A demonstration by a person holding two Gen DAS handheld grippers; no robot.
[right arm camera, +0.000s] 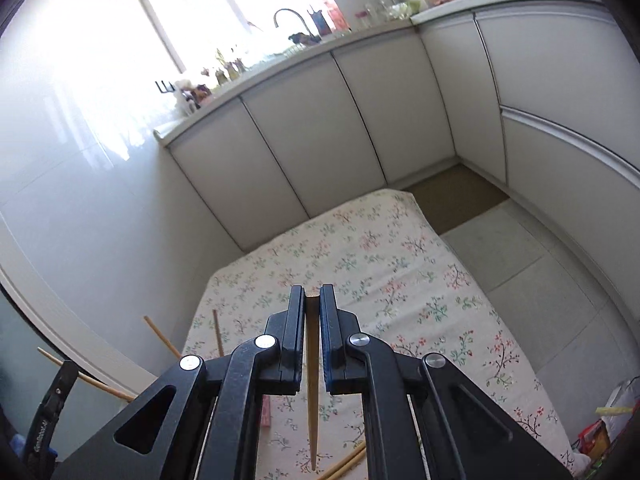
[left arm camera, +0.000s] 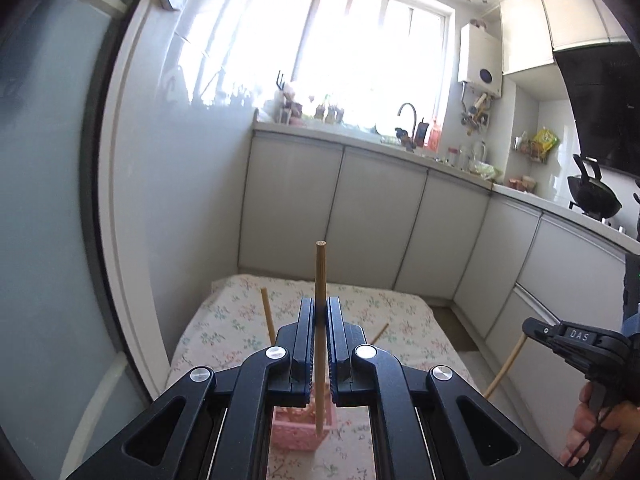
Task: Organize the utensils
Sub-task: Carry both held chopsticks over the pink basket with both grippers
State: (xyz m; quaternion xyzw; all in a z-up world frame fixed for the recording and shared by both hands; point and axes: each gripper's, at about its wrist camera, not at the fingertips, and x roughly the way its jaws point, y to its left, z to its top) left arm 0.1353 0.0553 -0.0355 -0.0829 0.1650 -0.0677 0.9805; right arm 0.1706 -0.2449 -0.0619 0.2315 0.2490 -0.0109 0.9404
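My left gripper (left arm camera: 320,307) is shut on a wooden chopstick (left arm camera: 320,276) held upright, its lower tip in or just above a pink perforated holder (left arm camera: 301,429) on the floral tablecloth (left arm camera: 224,320). Other chopsticks (left arm camera: 267,316) lean up from behind the gripper. My right gripper (right arm camera: 312,295) is shut on another chopstick (right arm camera: 313,408) that points down toward the cloth (right arm camera: 400,272); it also shows in the left wrist view (left arm camera: 568,336) at the right, chopstick (left arm camera: 505,368) in it. Loose chopsticks (right arm camera: 344,466) lie on the cloth below it.
White kitchen cabinets (left arm camera: 360,216) and a counter with a sink tap (left arm camera: 408,114) stand beyond the table. A glossy wall (left arm camera: 168,160) runs along the left. Tiled floor (right arm camera: 520,248) lies right of the table. A wok (left arm camera: 594,196) sits on the stove.
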